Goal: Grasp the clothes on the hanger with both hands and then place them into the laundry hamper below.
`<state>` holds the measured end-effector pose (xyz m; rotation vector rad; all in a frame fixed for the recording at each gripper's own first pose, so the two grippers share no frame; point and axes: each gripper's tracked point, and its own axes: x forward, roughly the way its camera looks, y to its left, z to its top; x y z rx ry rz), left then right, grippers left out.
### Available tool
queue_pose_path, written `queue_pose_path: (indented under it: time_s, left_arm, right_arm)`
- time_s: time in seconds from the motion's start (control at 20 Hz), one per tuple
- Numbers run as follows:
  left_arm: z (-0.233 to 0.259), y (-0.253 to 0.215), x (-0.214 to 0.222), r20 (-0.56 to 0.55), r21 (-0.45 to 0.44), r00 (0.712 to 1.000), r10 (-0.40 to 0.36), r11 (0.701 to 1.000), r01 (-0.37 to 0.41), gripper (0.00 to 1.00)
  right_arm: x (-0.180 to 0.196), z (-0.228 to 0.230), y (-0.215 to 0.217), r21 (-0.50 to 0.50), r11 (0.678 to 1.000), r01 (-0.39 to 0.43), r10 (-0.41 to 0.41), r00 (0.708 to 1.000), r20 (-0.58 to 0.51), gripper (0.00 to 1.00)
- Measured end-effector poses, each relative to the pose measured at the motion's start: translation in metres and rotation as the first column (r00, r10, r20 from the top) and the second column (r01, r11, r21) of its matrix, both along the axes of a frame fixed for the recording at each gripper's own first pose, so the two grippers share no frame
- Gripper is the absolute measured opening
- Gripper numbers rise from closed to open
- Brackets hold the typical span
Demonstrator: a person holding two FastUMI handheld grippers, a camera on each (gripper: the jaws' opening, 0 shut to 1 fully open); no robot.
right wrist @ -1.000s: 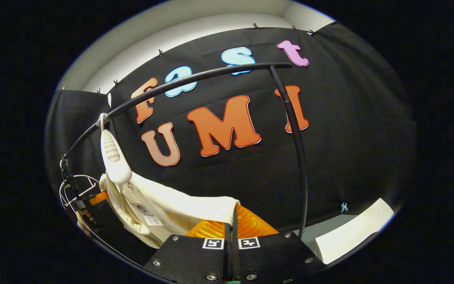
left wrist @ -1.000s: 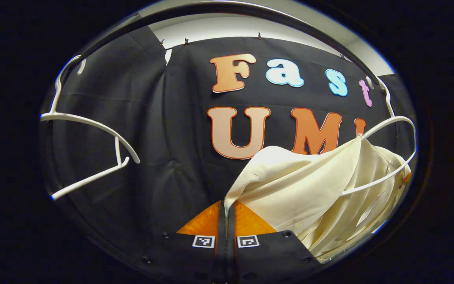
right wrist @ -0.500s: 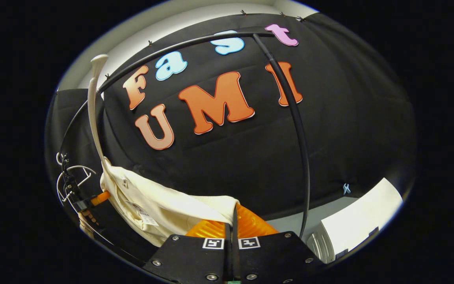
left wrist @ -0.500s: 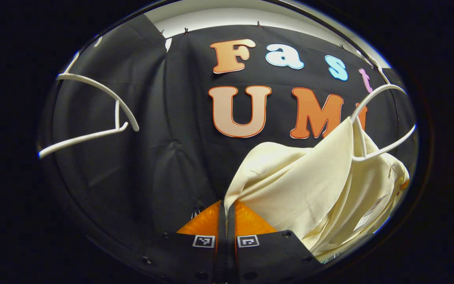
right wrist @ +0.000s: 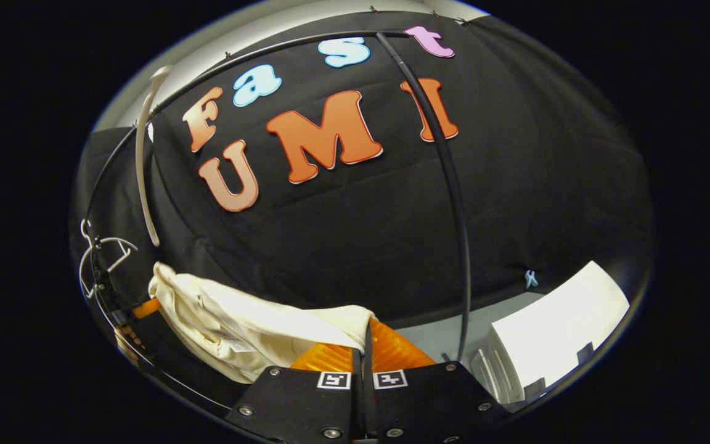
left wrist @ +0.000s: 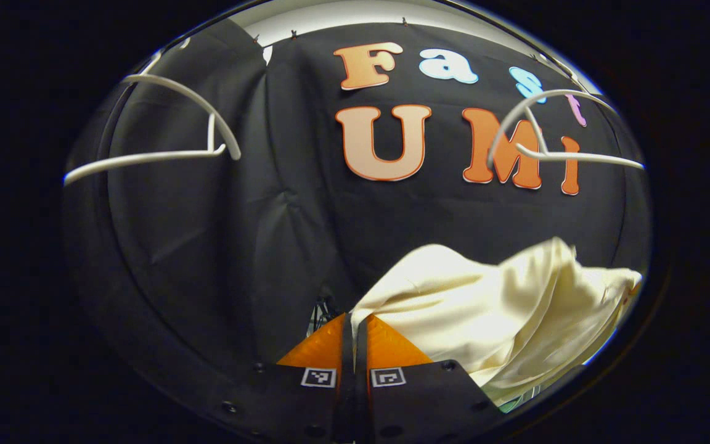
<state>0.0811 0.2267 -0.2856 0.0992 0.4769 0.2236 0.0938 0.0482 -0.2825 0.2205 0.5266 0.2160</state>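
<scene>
Cream garment (left wrist: 503,302), white hangers (left wrist: 164,126), black rail (right wrist: 447,185), white box (right wrist: 552,330), black cloth wall (right wrist: 546,185)

The garment (left wrist: 503,308) hangs below the hangers (left wrist: 552,135), between both claws.

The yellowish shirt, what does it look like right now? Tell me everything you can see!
The shirt is pale cream, thin, soft-looking cloth, crumpled in folds. It is off the white hanger, which hangs bare above it. It sags between the two grippers: the left gripper pinches one edge and the right gripper pinches another. In the right gripper view a small tag shows on it. The hamper cannot be seen clearly.
</scene>
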Motion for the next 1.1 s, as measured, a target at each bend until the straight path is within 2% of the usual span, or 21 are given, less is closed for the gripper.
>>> queue_pose_path:
  time_s: [0.1,0.3,0.45,0.75,1.1]
  left_arm:
    - [-0.028,-0.01,-0.018,-0.065,-0.064,0.998,-0.008,0.998,0.004,0.06]
    - [-0.059,-0.036,-0.029,-0.109,-0.044,0.993,-0.048,0.998,0.044,0.07]
    - [-0.077,-0.074,-0.034,-0.151,-0.071,0.983,-0.102,0.993,0.092,0.08]
    - [-0.118,-0.17,-0.044,-0.218,-0.122,0.945,-0.243,0.968,0.22,0.07]
    - [-0.167,-0.236,-0.063,-0.313,-0.183,0.891,-0.328,0.942,0.282,0.07]
  right_arm:
    - [-0.013,-0.013,-0.002,0.005,1.0,-0.004,0.004,1.0,-0.029,0.0]
    - [-0.034,-0.041,-0.01,-0.021,1.0,0.008,-0.009,0.997,-0.077,0.0]
    - [-0.048,-0.061,-0.009,-0.02,1.0,0.013,-0.015,0.994,-0.107,0.0]
    - [-0.072,-0.104,0.008,0.0,1.0,0.009,-0.009,0.982,-0.187,0.0]
    - [-0.085,-0.136,0.019,0.016,1.0,0.019,-0.015,0.97,-0.242,0.0]
